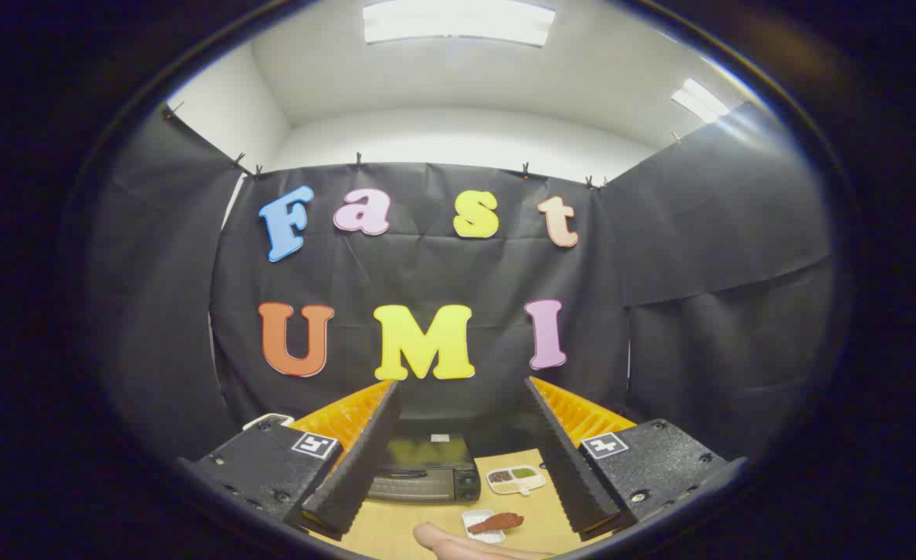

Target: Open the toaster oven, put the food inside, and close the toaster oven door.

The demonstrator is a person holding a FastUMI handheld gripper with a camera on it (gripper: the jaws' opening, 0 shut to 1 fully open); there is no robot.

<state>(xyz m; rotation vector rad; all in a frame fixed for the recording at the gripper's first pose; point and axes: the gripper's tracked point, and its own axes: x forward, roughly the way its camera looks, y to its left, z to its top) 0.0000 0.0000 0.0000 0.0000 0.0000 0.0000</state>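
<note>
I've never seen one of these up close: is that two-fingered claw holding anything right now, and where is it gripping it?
Nothing is held. The gripper is open, fingers wide apart, with the closed toaster oven on the table well beyond them.

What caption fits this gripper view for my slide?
Open hand-held gripper held above the wooden table, framing the closed black toaster oven, with reddish-brown food on a small white tray nearer.

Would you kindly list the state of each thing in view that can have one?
Toaster oven: door closed, standing on the table beyond the fingers.
Food: out of the oven, lying on a small white tray near the fingers.
Divided dish: filled, sitting right of the oven.
Gripper: open, holding nothing.
Hand: resting on the table beside the food.
</note>
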